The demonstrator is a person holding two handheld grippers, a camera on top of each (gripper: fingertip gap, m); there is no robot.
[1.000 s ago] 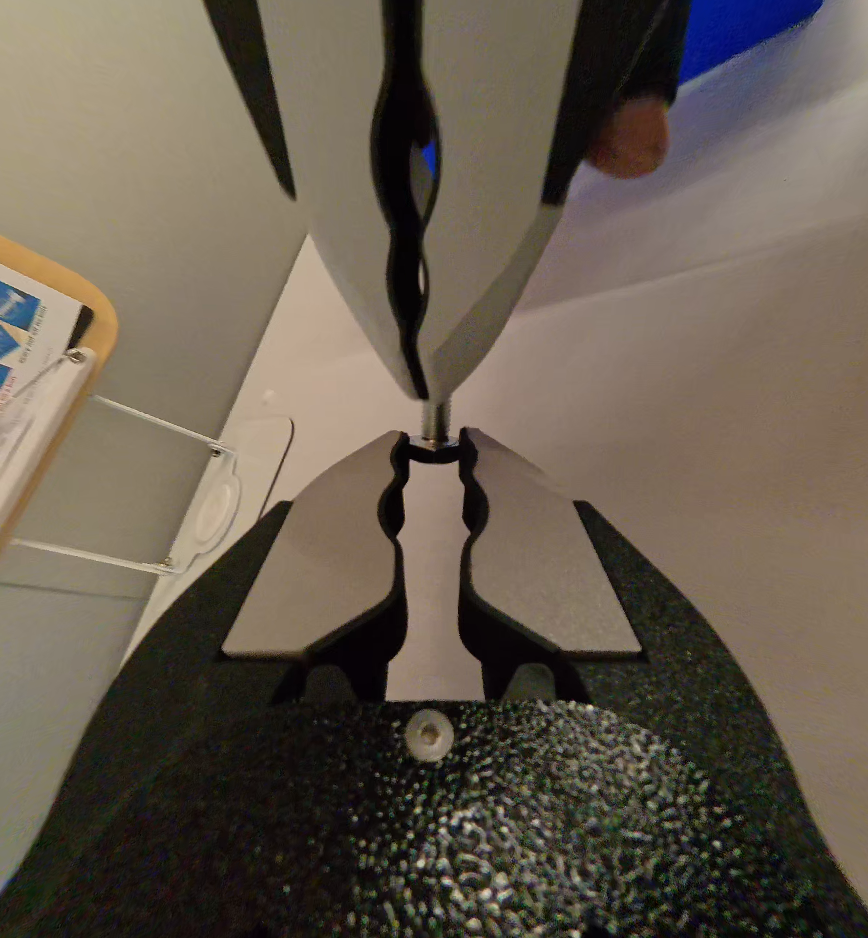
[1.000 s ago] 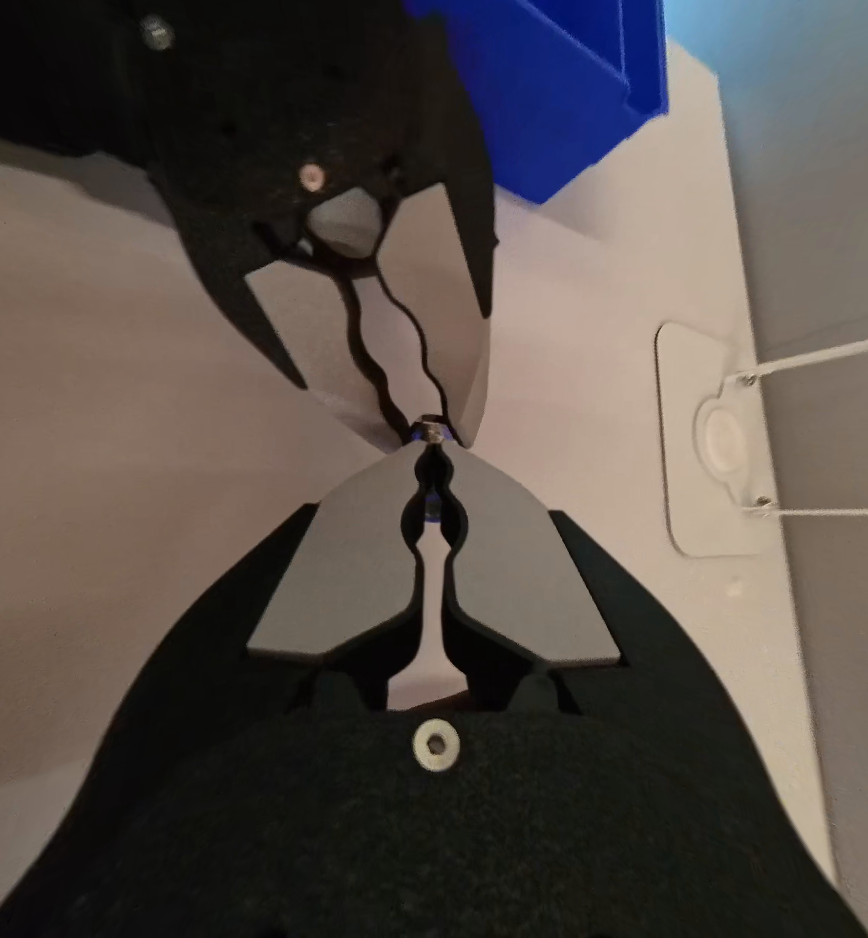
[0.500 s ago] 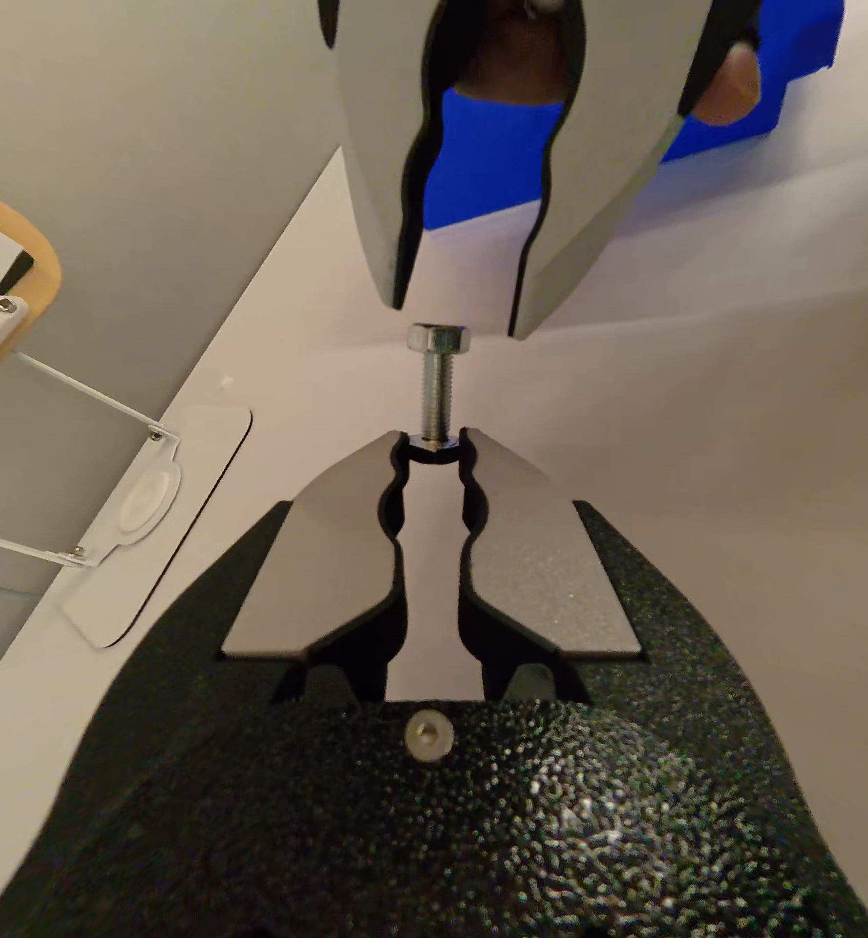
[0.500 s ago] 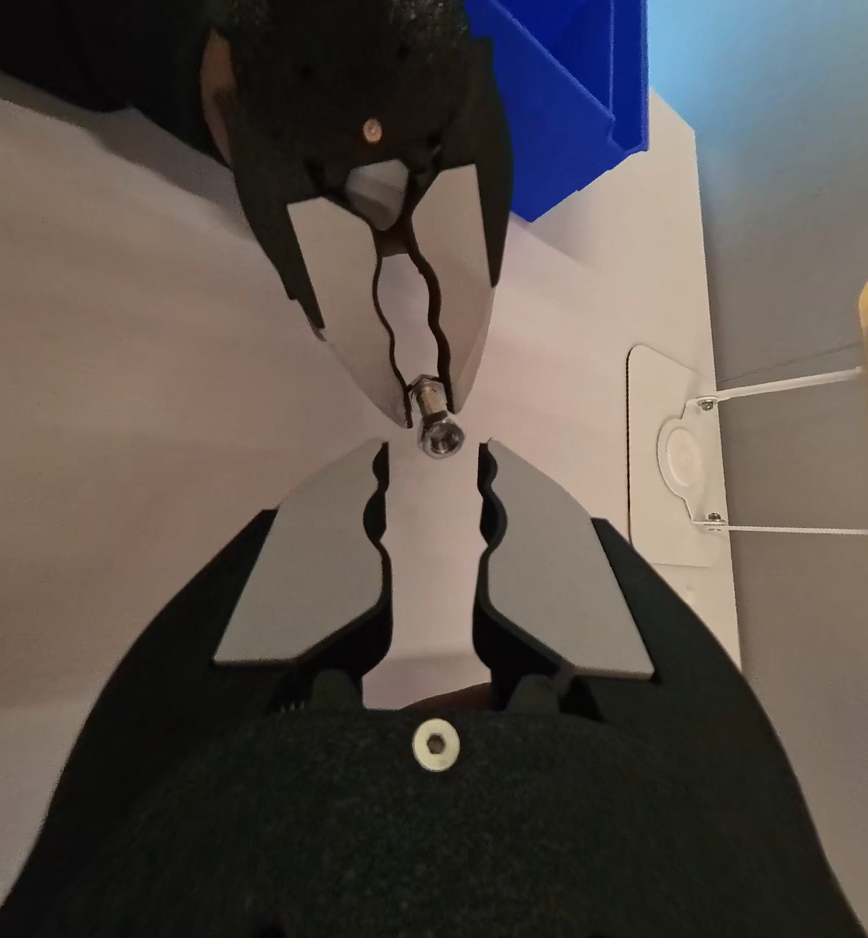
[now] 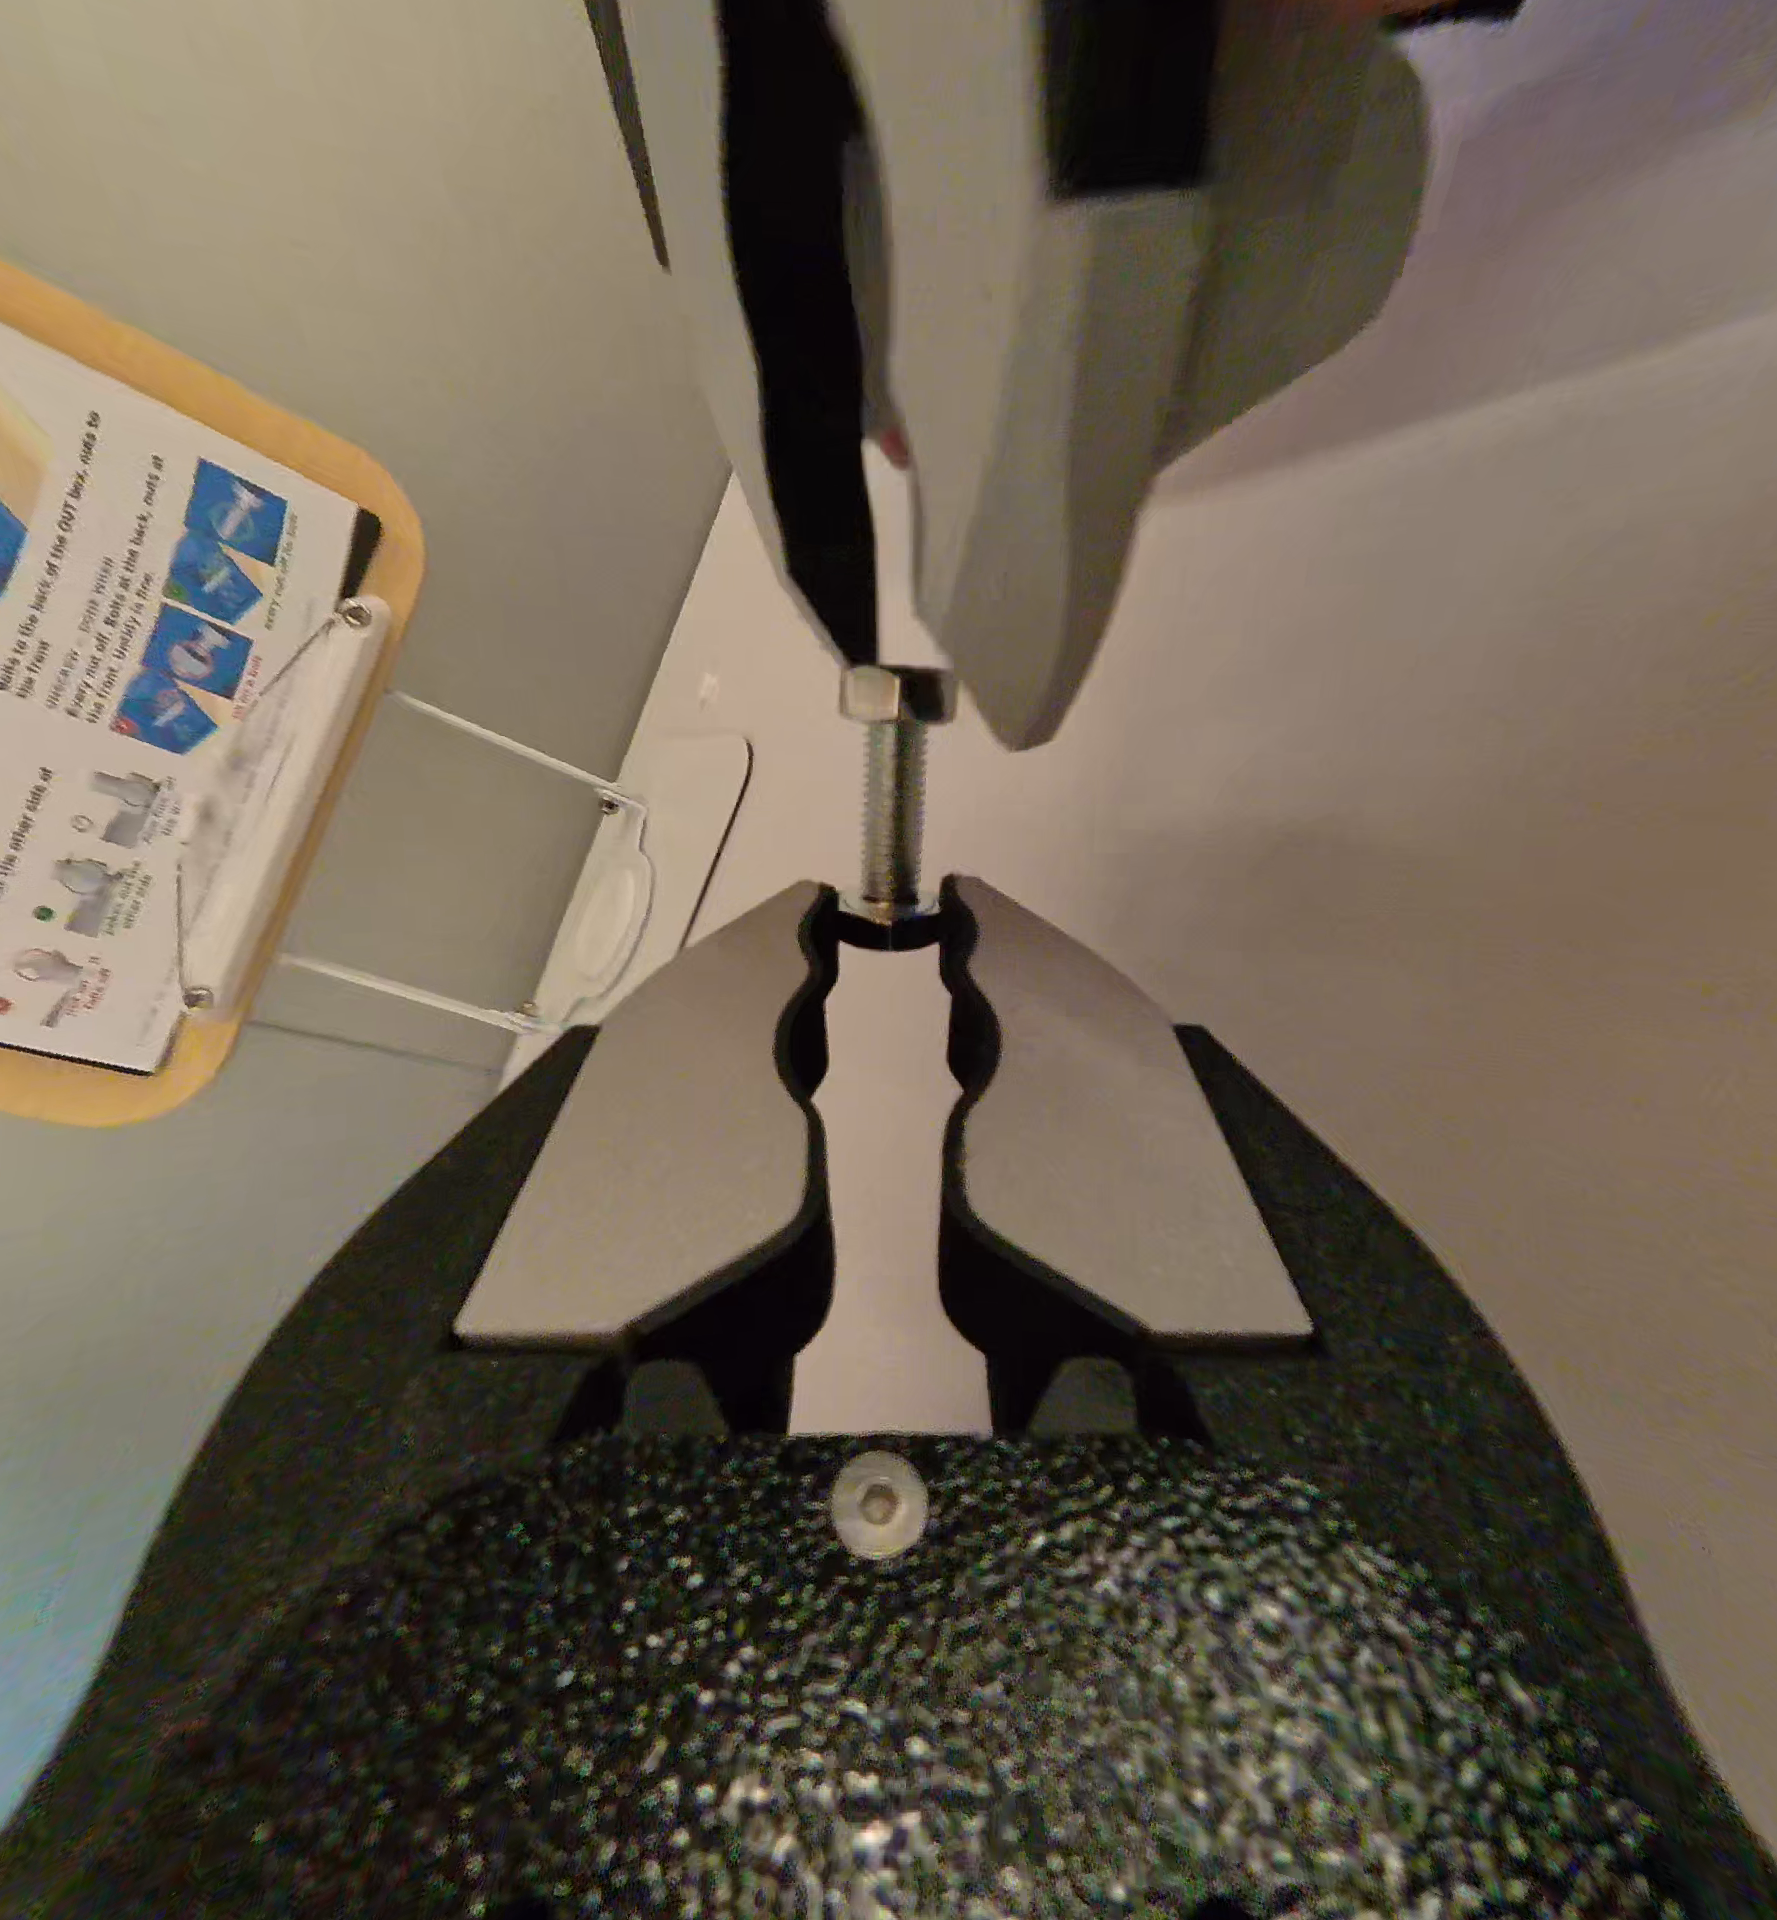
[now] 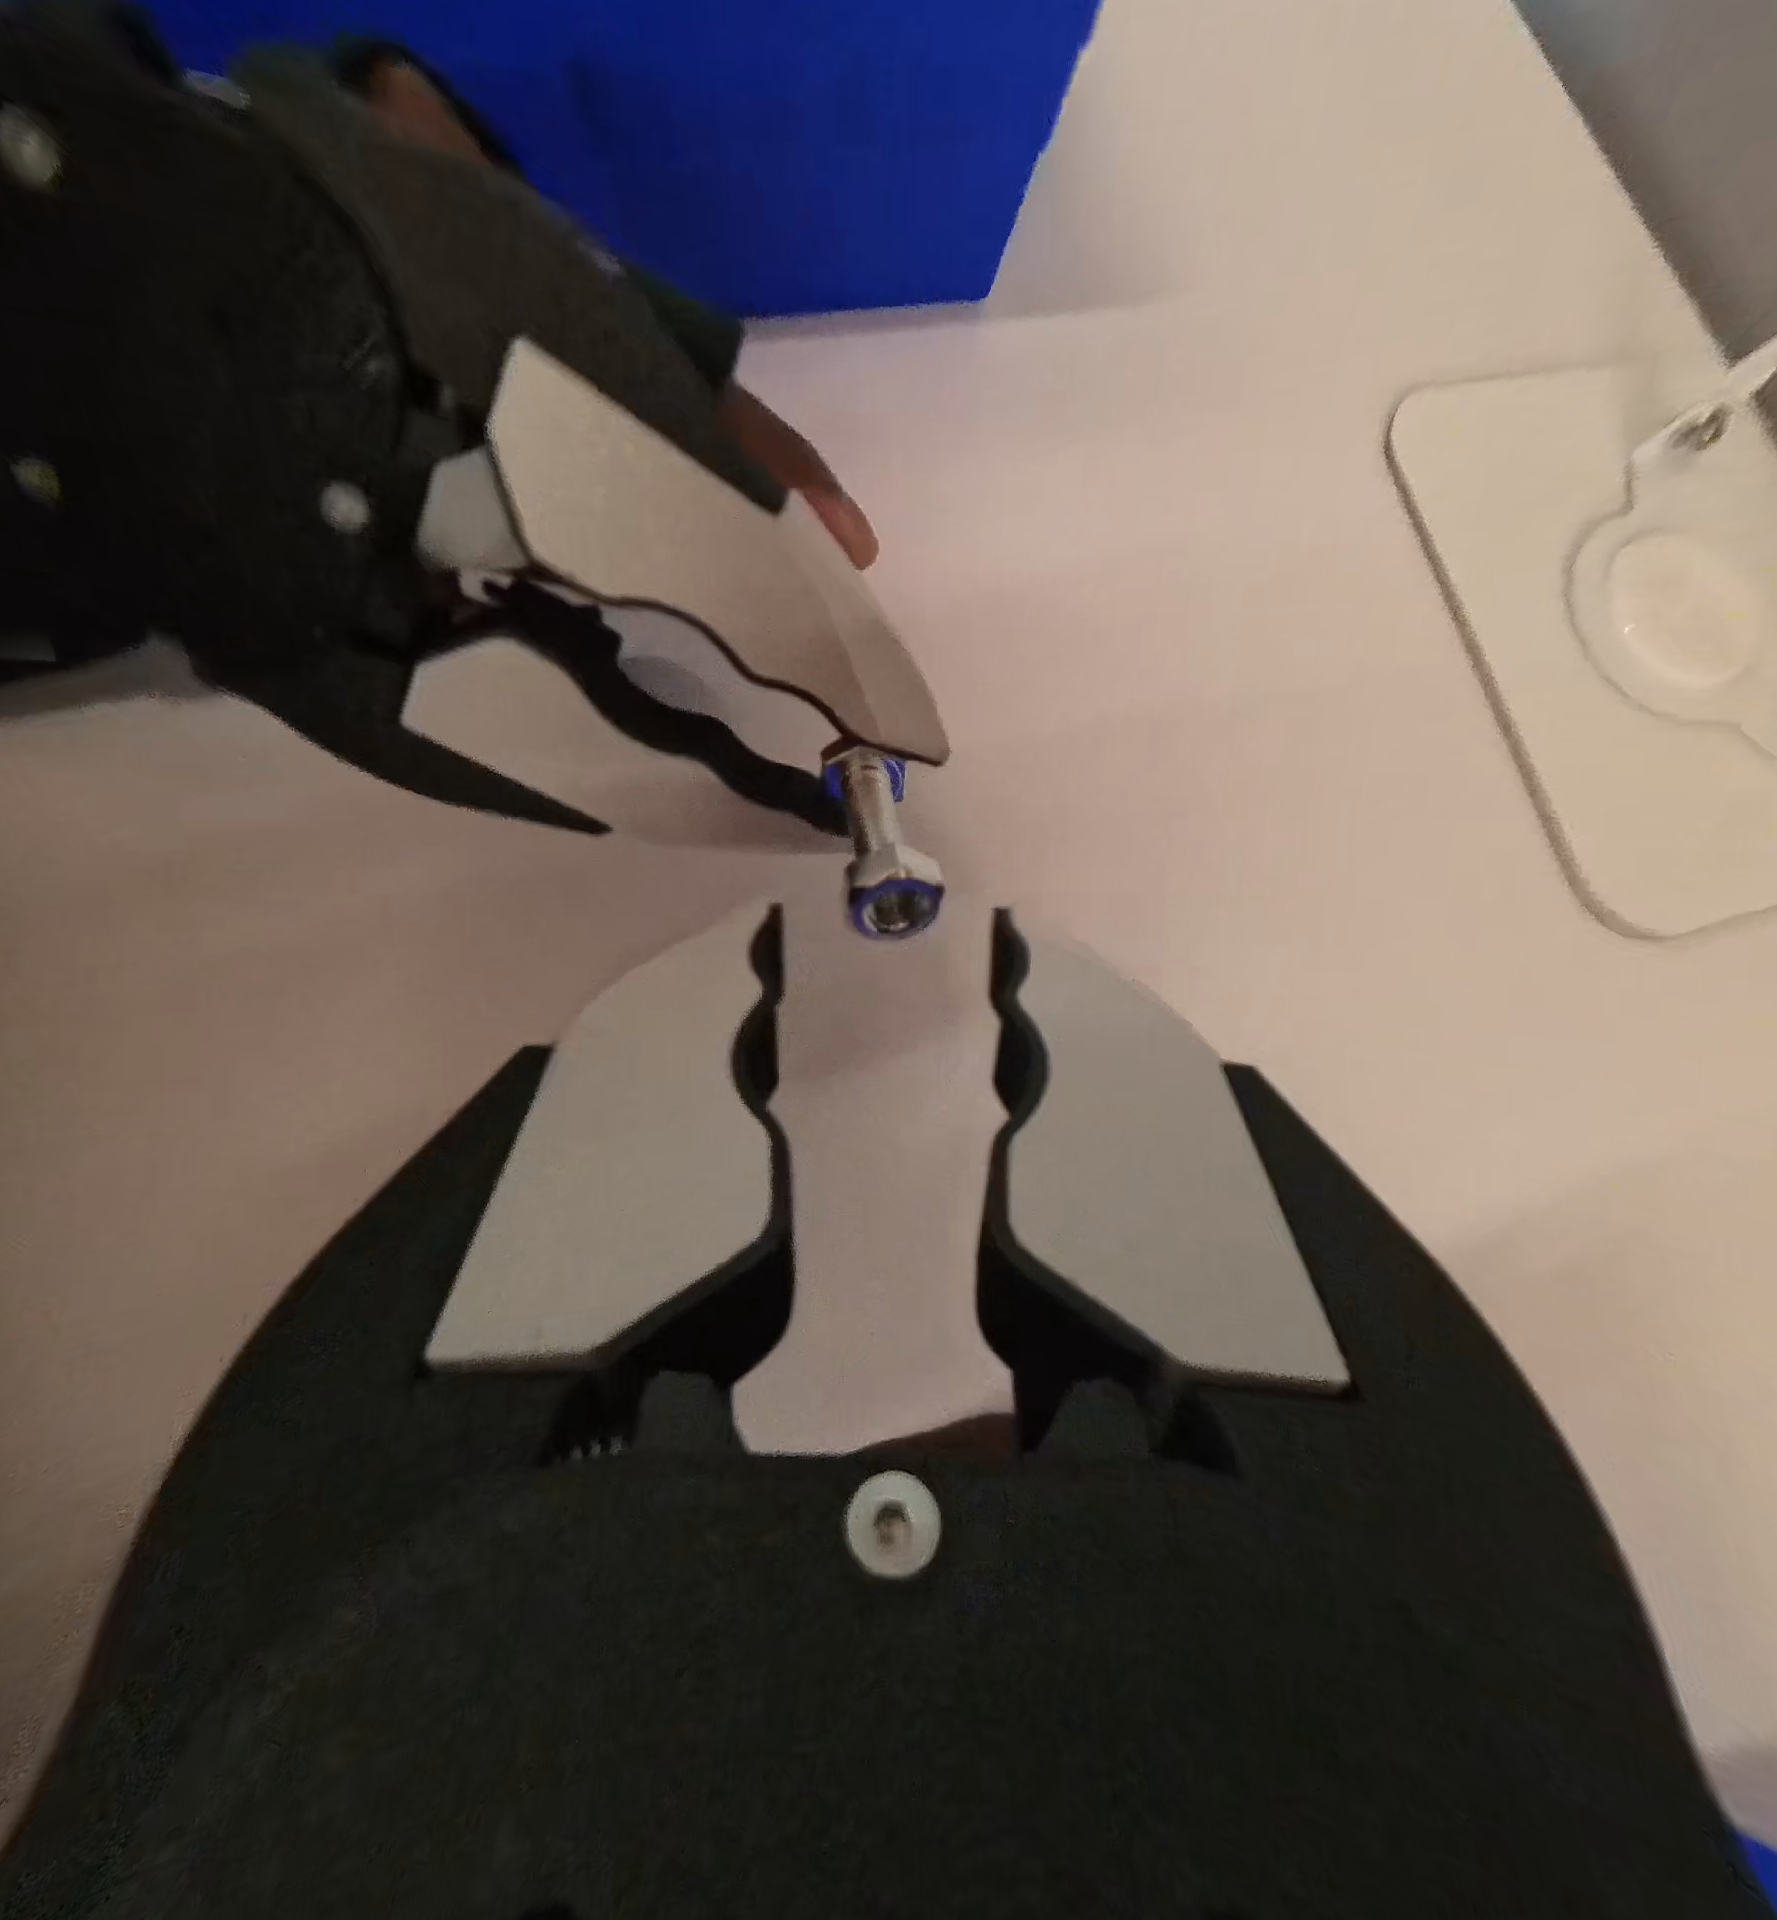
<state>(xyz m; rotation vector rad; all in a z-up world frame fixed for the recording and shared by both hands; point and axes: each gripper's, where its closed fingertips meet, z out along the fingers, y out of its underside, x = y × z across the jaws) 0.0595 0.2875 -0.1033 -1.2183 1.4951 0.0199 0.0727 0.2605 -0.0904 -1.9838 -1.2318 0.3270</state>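
Observation:
My left gripper [image 5: 889,914] is shut on a small nut [image 5: 889,927] pinched at its fingertips. A silver bolt [image 5: 892,810] sits in the nut and sticks straight out ahead, with its hex head [image 5: 894,694] at the far end. My right gripper [image 6: 886,920] is open. The bolt head [image 6: 894,902] lies just at its fingertips, with a gap to each pad. In the left wrist view the right gripper [image 5: 967,665] comes down from above onto the head. In the right wrist view the left gripper [image 6: 863,774] comes in from the left, still holding the nut [image 6: 868,777].
White table top [image 6: 1227,364] below both grippers. A blue bin [image 6: 759,156] stands at the back. A wooden clipboard with a printed sheet [image 5: 136,675] rests on a clear stand, whose base [image 6: 1642,644] is by the grey wall [image 5: 396,260]. A person's hand [image 6: 811,488] holds the left gripper. Both grippers' tips are close together, under 4 cm apart.
My right gripper was shut over the bolt head, then opened and drew back. It has since rolled and come up to the head again, still open. The left gripper kept its hold on the nut.

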